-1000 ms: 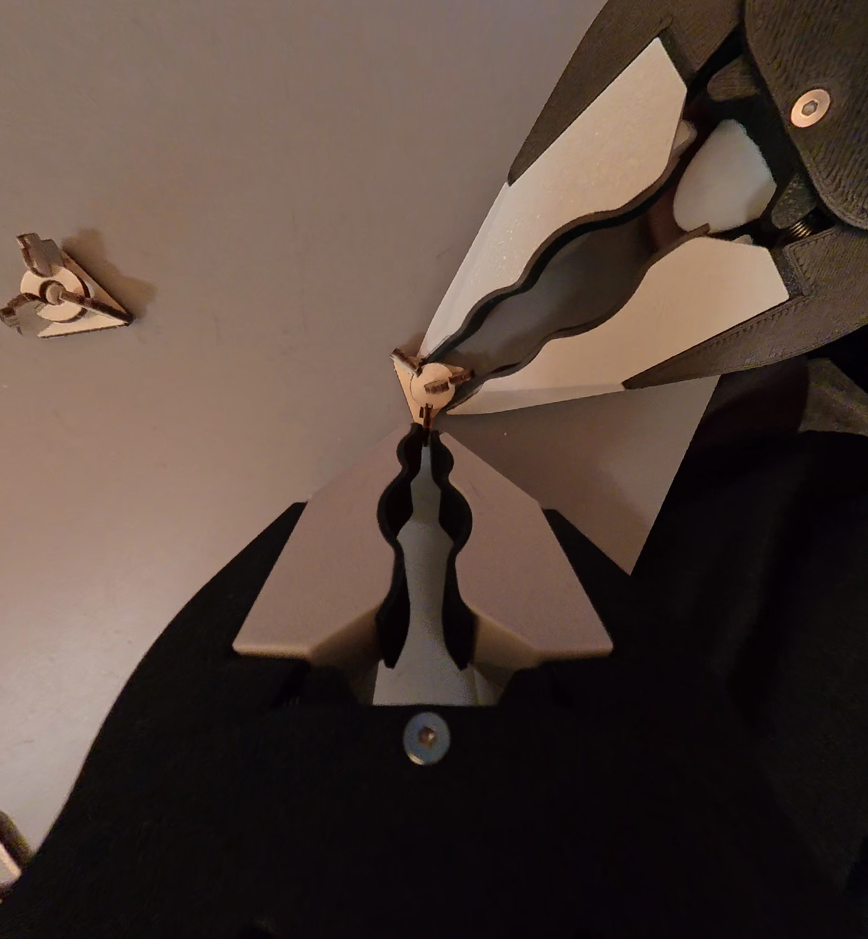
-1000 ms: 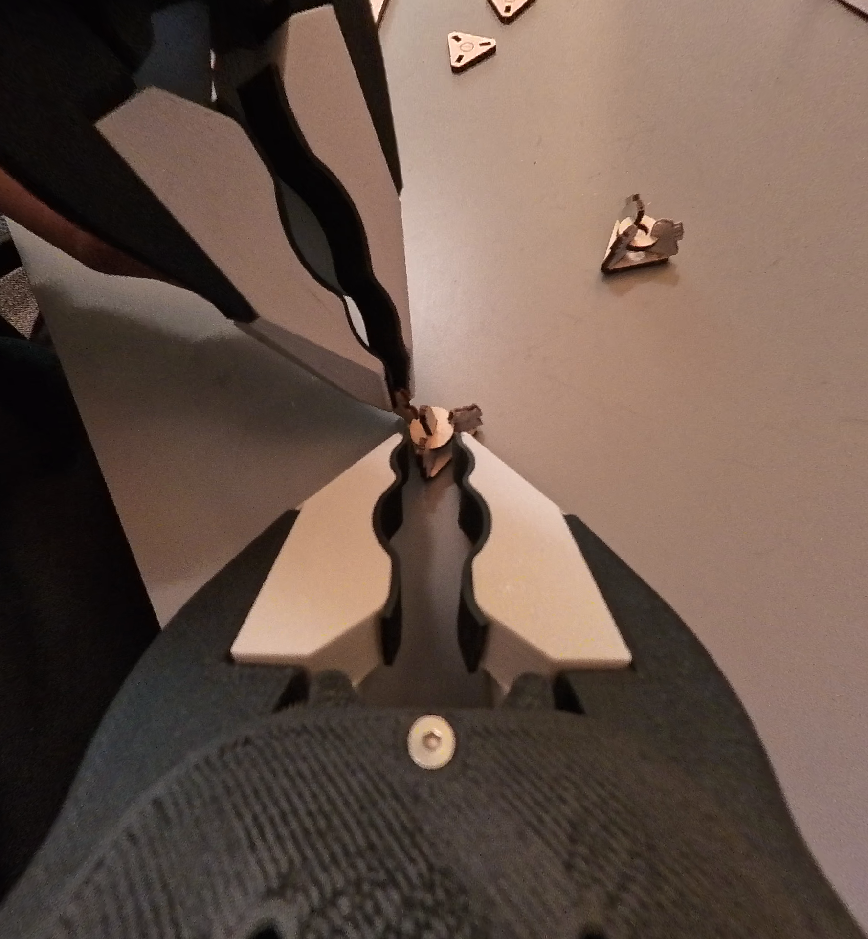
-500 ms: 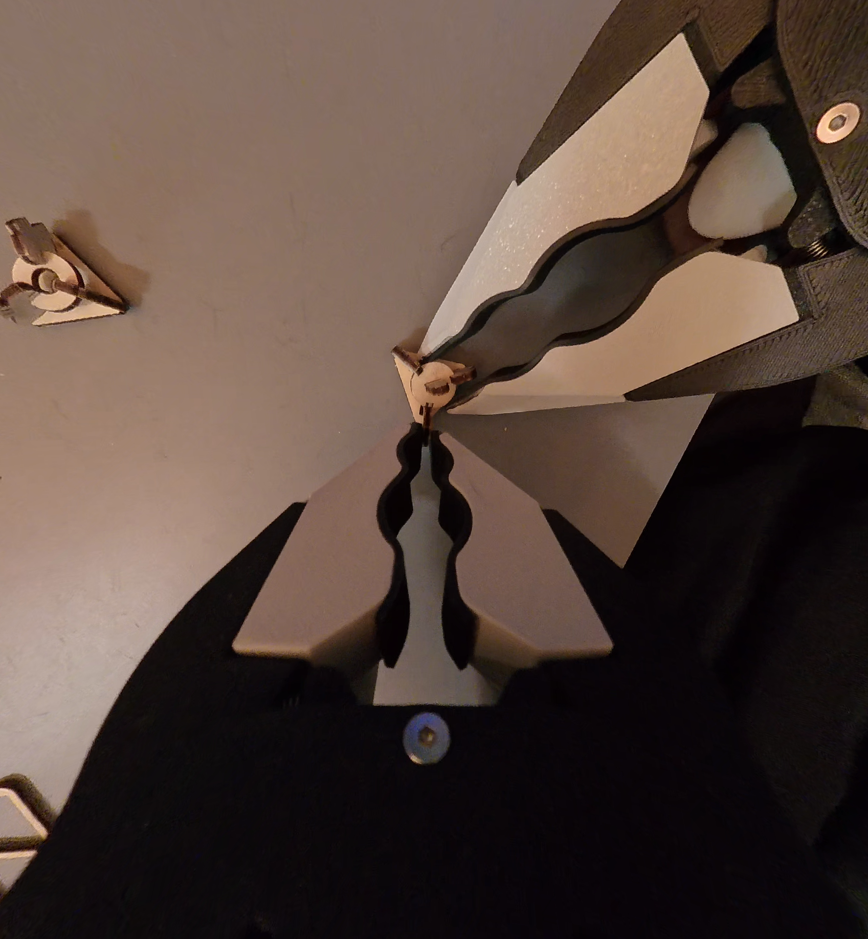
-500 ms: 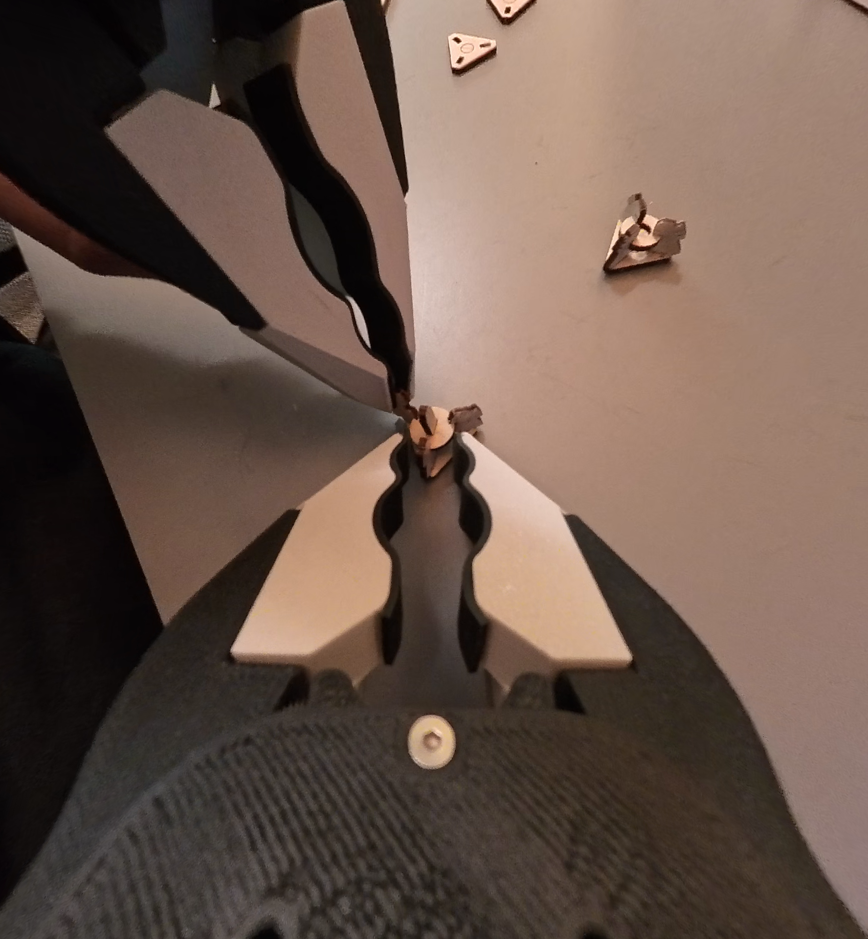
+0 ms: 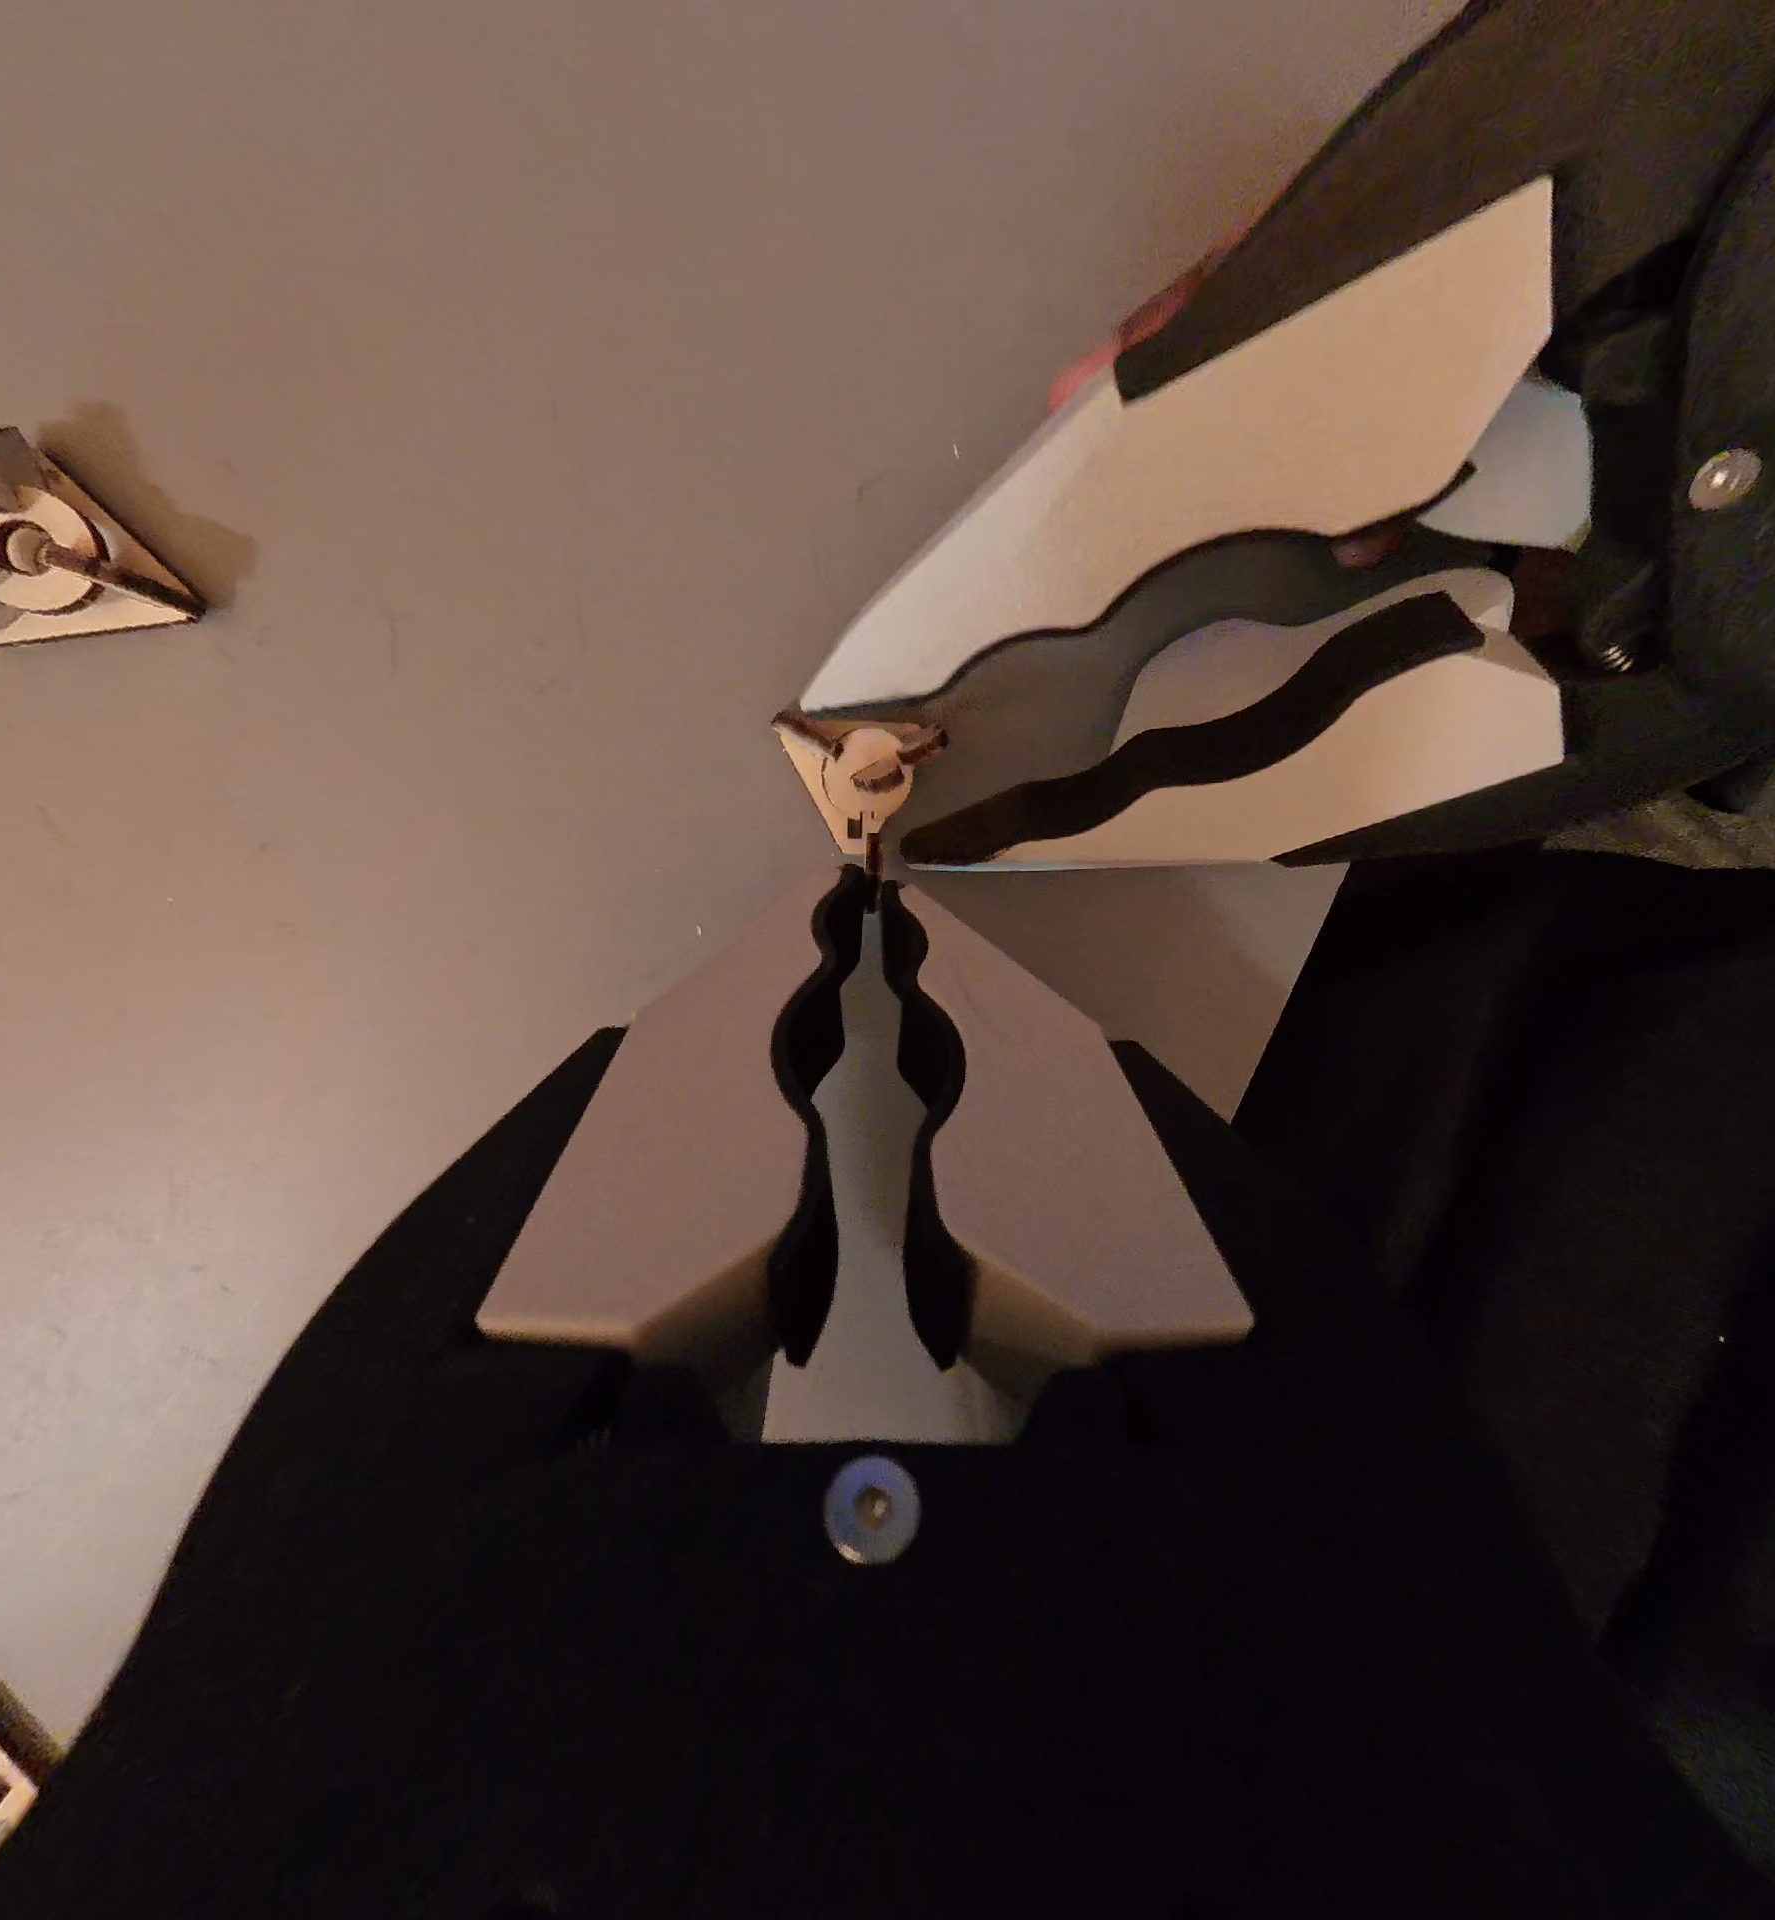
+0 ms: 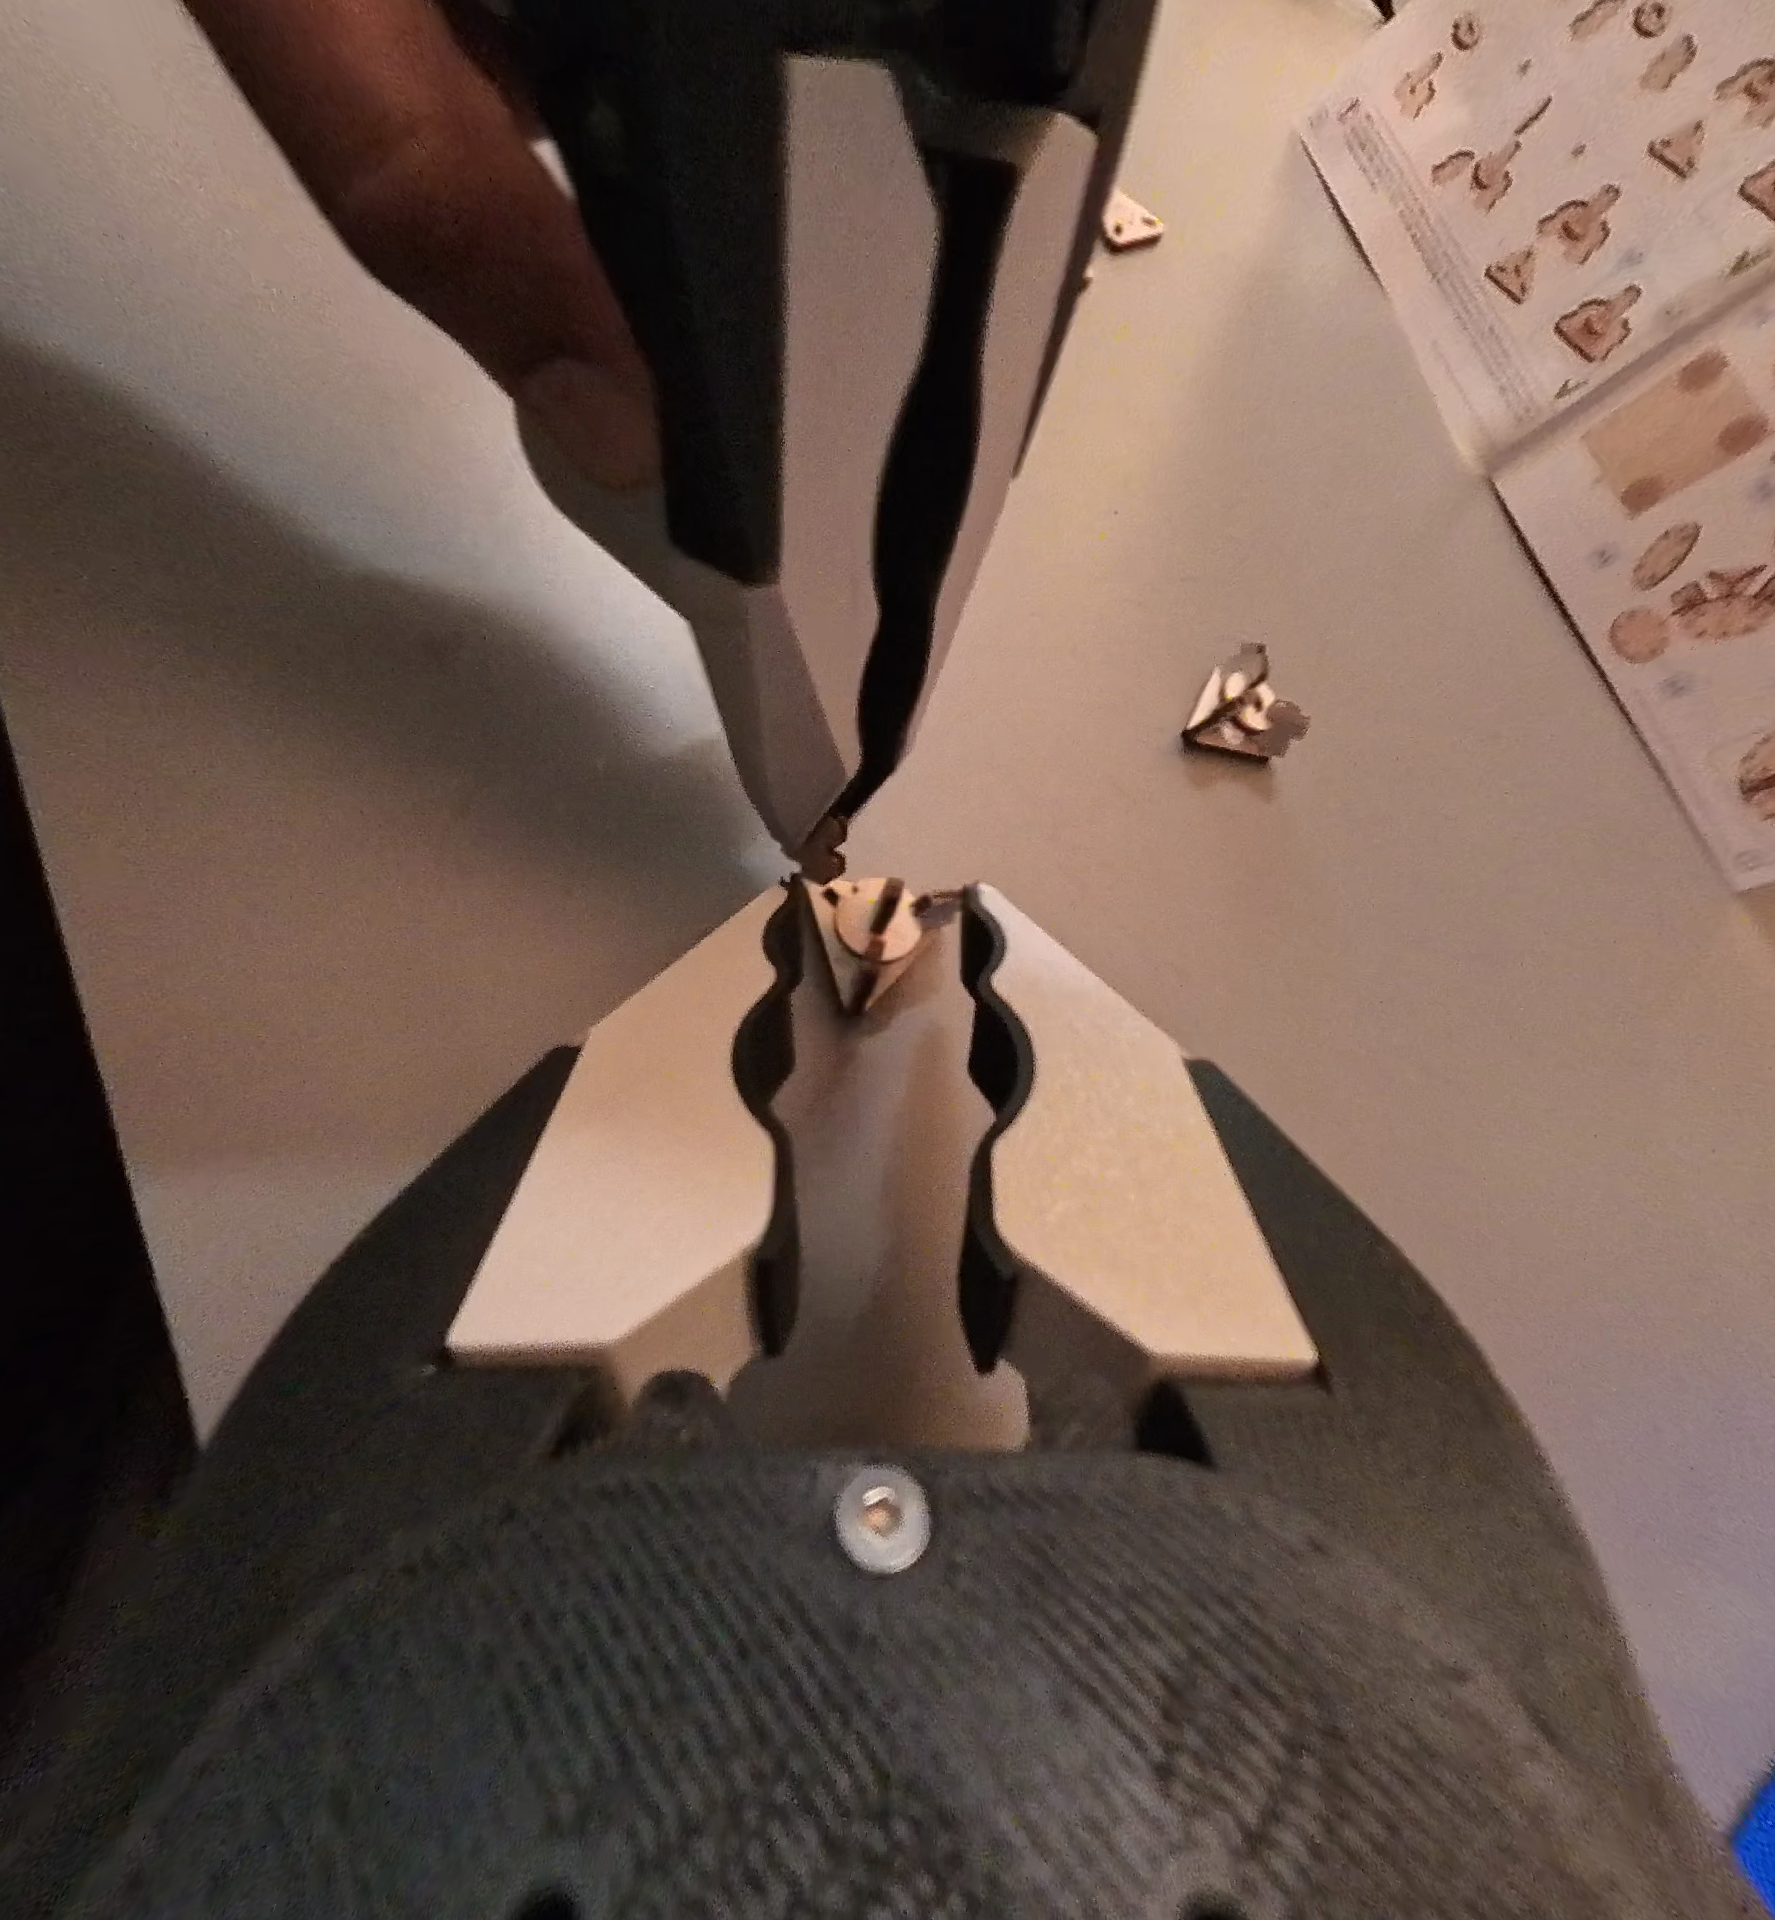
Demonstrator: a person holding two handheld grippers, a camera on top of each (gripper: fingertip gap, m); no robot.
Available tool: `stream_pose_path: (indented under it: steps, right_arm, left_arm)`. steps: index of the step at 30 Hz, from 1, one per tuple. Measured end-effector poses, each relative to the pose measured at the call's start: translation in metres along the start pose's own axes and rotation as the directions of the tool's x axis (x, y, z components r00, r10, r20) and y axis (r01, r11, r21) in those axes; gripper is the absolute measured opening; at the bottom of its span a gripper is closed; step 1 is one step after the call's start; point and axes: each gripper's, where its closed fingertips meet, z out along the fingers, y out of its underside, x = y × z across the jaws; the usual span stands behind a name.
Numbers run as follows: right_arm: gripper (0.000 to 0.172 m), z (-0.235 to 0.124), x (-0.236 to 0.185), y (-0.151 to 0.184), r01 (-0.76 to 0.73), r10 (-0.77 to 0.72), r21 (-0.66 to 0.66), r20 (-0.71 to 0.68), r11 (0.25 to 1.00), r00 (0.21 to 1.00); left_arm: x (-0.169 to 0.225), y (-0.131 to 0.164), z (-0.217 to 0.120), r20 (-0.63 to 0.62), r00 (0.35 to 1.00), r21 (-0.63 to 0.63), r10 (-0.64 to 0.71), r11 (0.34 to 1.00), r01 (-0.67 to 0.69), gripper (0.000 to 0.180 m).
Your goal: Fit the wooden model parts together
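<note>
A small triangular wooden assembly (image 5: 847,779) with a round disc on it hangs above the grey table (image 5: 447,312). My left gripper (image 5: 867,888) is shut on a thin dark wooden tab (image 5: 870,857) that sticks out of the triangle's corner. In the right wrist view the left gripper (image 6: 818,831) comes in from above, pinching that tab (image 6: 823,831). My right gripper (image 6: 878,909) is open around the triangle (image 6: 862,940). Its left pad (image 6: 781,935) lies along the triangle's edge and its right pad (image 6: 978,925) stands apart. The right gripper also shows in the left wrist view (image 5: 862,769).
A second triangular wooden assembly (image 6: 1241,717) lies on the table, also seen in the left wrist view (image 5: 41,561). A printed sheet with pictures of wooden parts (image 6: 1641,416) lies at the right. A flat wooden triangle (image 6: 1132,223) lies farther back. A hand (image 6: 509,260) holds the left gripper. Only a small space, under 4 cm, lies between the two pairs of fingers.
My right gripper's jaws have opened off the triangular assembly, which they pinched before. My left gripper stays shut on the tab. The right wrist view has swung, so the printed sheet now shows.
</note>
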Motion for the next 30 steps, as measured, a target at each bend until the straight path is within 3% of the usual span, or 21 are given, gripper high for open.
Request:
stream_pose_path:
  steps: [14, 30]
  right_arm:
    - [0.014, 0.0005, 0.0017, 0.0059, 0.282, -0.298, -0.111, -0.174, 0.953, 0.939]
    - [0.011, 0.0007, 0.0018, 0.0059, 0.138, -0.142, -0.043, -0.126, 0.989, 0.982]
  left_arm:
    - [0.0006, 0.0000, 0.0070, -0.023, 1.000, 0.003, -0.015, 1.000, 0.015, 0.000]
    - [-0.0015, 0.0012, 0.0083, -0.015, 1.000, -0.006, -0.016, 1.000, 0.016, 0.000]
